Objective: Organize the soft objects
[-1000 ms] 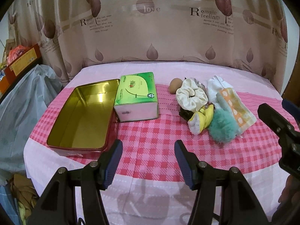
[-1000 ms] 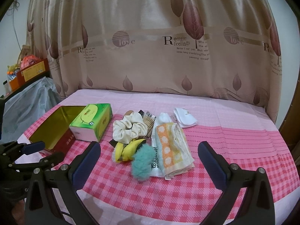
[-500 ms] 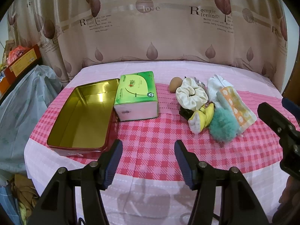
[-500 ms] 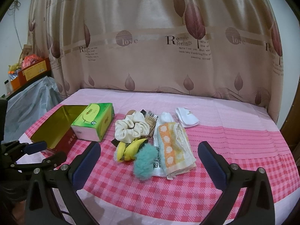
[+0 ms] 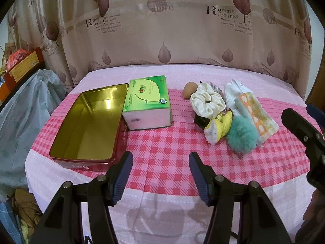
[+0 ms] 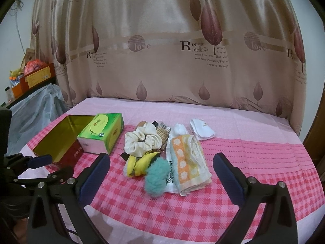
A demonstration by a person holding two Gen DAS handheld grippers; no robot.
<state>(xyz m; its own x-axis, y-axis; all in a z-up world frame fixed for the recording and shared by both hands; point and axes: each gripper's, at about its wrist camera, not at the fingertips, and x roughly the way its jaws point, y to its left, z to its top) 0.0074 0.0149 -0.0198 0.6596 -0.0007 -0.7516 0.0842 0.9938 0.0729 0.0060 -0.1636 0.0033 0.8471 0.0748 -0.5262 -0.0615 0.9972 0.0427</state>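
Nothing is picked up yet, so I think the first job is to choose one soft thing from the pile and carry it to the gold tin. The tin lies empty near the left edge of the table, with the green tissue pack touching its right side.

The soft things sit in a heap toward the right side of the table. The fluffy teal ball is at the front of the heap, closest to the near edge, so it looks like the easy one to start with. It is squashy, so the pinch should go around its middle and be gentle. The yellow plush toy is just beside it and touching, so a careful grab should take only one. The white scrunchie is behind them, and the folded orange towel lies on the right of the heap.

The right gripper hangs over the near edge with its jaws wide apart, holding nothing, pointing at the heap. The left gripper is also spread apart and holding nothing, low at the near edge, facing bare cloth between the tin and the heap.
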